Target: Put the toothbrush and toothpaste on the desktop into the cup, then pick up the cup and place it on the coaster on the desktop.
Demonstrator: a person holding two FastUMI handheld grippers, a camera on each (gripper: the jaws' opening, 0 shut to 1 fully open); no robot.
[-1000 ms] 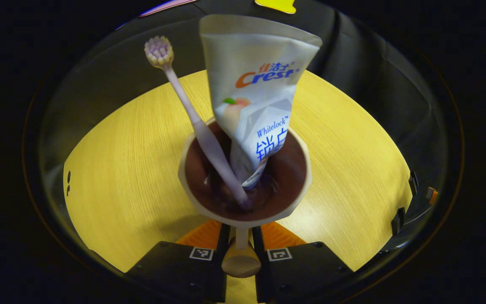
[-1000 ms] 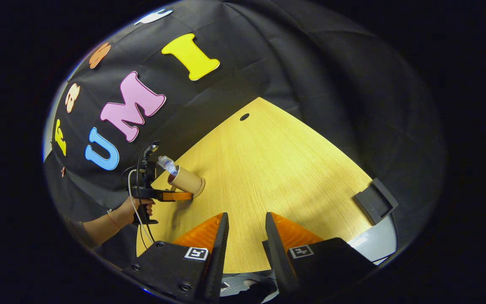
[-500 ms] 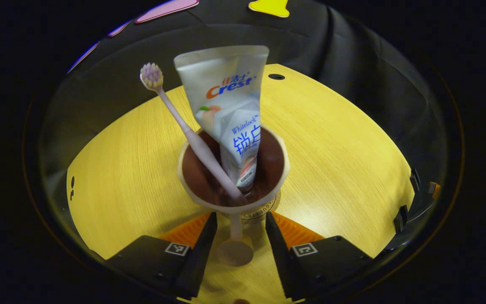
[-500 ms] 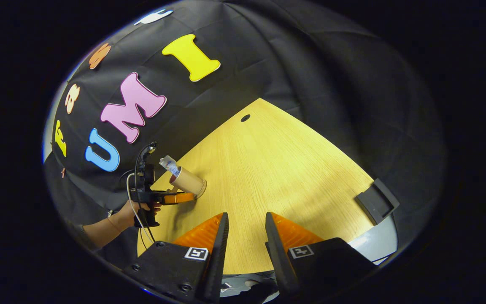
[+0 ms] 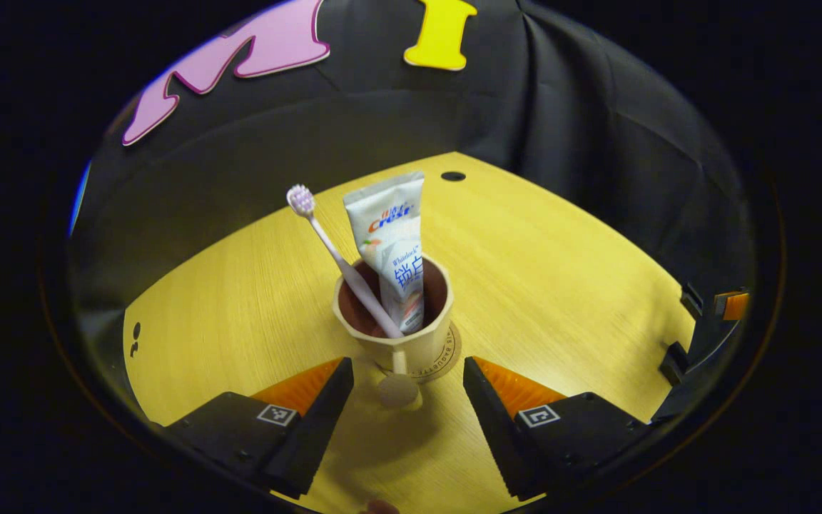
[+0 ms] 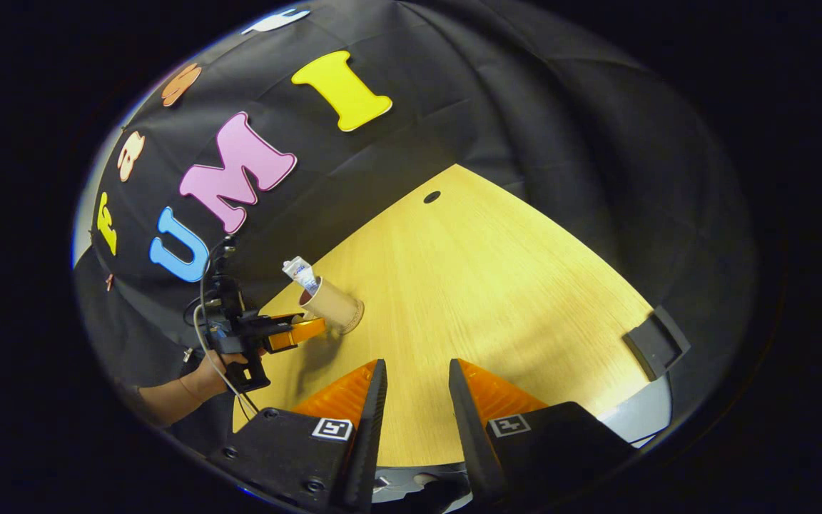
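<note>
Yellow wooden tabletop [image 5: 561,285]: cup [image 5: 402,335] with toothbrush [image 5: 340,260] and toothpaste [image 5: 393,243] rests on its coaster [image 5: 452,350]; my left tool [image 5: 404,389] gapes wide nearby, right tool [image 6: 411,400] narrow and empty. Clipping the handle could topple it

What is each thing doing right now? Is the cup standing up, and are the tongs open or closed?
Cup: upright on the coaster, free of both tongs.
Coaster: flat on the desk, under the cup.
Toothbrush: in the cup, leaning, bristles up.
Toothpaste: in the cup, standing.
Left tongs: open, empty.
Right tongs: open, empty.
</note>
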